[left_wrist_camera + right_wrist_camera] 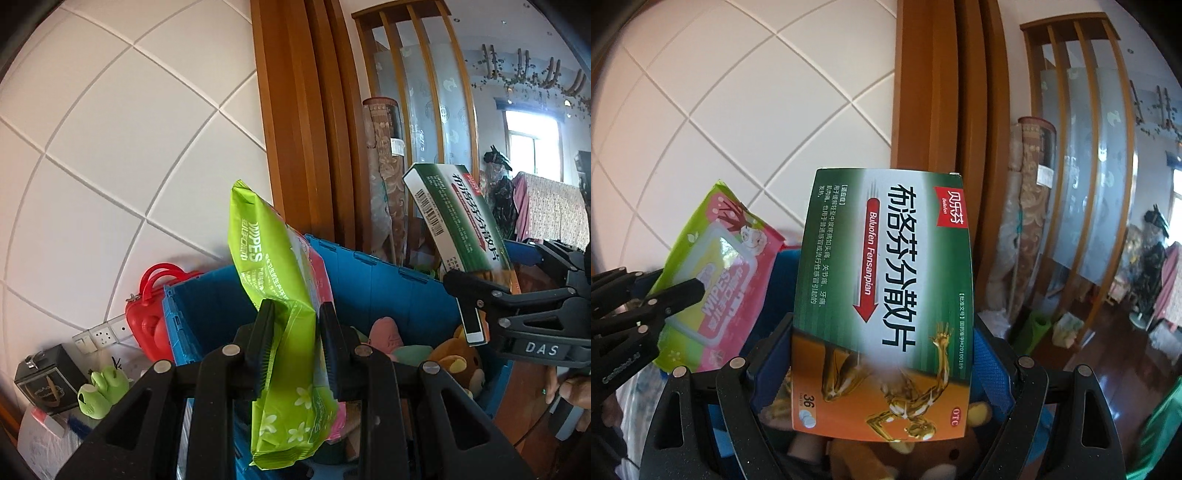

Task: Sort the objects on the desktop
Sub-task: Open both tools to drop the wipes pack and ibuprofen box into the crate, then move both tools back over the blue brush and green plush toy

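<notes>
My left gripper point(295, 347) is shut on a green and pink pack of wet wipes point(280, 295), held upright over a blue plastic crate point(388, 291). In the right wrist view the same wipes pack point(720, 273) shows at the left, pinched by the left gripper point(679, 302). My right gripper point(882, 376) is shut on a green and orange medicine box point(886, 295), gripped by its two side edges. From the left wrist view that medicine box point(458, 229) hangs tilted above the crate's right side in the right gripper point(472, 306). Soft toys lie inside the crate.
A brown teddy bear point(458, 358) and a pink toy point(386, 332) lie in the crate. A red case point(151, 314) stands against the white tiled wall at left, with a green frog toy point(103, 391) and a dark box point(48, 376). A wooden door frame point(303, 122) rises behind.
</notes>
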`<state>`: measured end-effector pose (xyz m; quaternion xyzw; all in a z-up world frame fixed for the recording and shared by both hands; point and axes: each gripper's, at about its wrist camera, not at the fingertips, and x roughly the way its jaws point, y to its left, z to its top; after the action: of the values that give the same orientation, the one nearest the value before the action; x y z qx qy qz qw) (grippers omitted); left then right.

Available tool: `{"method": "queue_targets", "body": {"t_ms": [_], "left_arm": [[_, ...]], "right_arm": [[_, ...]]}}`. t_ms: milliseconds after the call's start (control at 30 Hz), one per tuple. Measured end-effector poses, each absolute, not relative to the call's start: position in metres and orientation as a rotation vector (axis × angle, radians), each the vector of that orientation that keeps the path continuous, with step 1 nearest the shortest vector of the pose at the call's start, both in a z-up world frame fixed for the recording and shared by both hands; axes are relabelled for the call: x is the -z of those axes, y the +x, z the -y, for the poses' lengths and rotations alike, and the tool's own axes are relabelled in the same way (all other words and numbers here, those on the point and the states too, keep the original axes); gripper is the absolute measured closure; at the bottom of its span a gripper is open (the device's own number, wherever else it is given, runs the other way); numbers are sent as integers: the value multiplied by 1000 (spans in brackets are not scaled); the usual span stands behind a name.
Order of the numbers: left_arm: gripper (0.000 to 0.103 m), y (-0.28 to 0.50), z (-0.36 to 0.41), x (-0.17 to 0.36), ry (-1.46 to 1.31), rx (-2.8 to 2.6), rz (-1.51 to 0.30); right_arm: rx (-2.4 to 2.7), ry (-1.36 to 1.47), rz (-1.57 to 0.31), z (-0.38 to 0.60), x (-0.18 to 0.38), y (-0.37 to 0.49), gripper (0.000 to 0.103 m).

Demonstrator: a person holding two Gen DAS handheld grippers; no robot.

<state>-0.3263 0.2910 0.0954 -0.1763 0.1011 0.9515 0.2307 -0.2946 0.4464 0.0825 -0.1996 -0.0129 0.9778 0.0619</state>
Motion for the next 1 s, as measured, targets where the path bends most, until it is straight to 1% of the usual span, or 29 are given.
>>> {"method": "queue_targets", "body": {"t_ms": [167,200,233,267,300,333,367,400,733,800,1000], "left_arm": [[78,-334,-302,-98,-494,-2622,-299],[76,-336,-304,-99,-503,-2623,-298],[72,-338,-305,-100,-509,-2640,-296],[62,-337,-305,-101,-501,-2659,-291],[53,-336,-303,-103,-482,-2675,-280],[32,-334,-300,-104,-468,-2686,-272],[19,-331,-298,-106,-446,-2708,-263],[16,-328,-296,-107,-422,-2727,-256],[16,-293,-275,-109,-373,-2783,-200],[16,-285,-271,-108,-371,-2790,-195],[16,-265,-256,-102,-379,-2818,-164]], "right_arm": [[-2949,-648,31,-453,-81,-311,15],[-2948,-653,21,-454,-81,-315,14],[-2945,-649,2,-457,-82,-318,12],[-2945,-645,-27,-461,-83,-319,7],[-2948,-636,-48,-465,-84,-319,6],[-2949,-629,-59,-467,-86,-319,6],[-2950,-618,-63,-468,-88,-316,6],[-2951,-613,-62,-470,-90,-315,5],[-2959,-549,-62,-470,-100,-284,3],[-2958,-531,-62,-468,-102,-275,1],[-2955,-504,-57,-462,-102,-259,1]]}}
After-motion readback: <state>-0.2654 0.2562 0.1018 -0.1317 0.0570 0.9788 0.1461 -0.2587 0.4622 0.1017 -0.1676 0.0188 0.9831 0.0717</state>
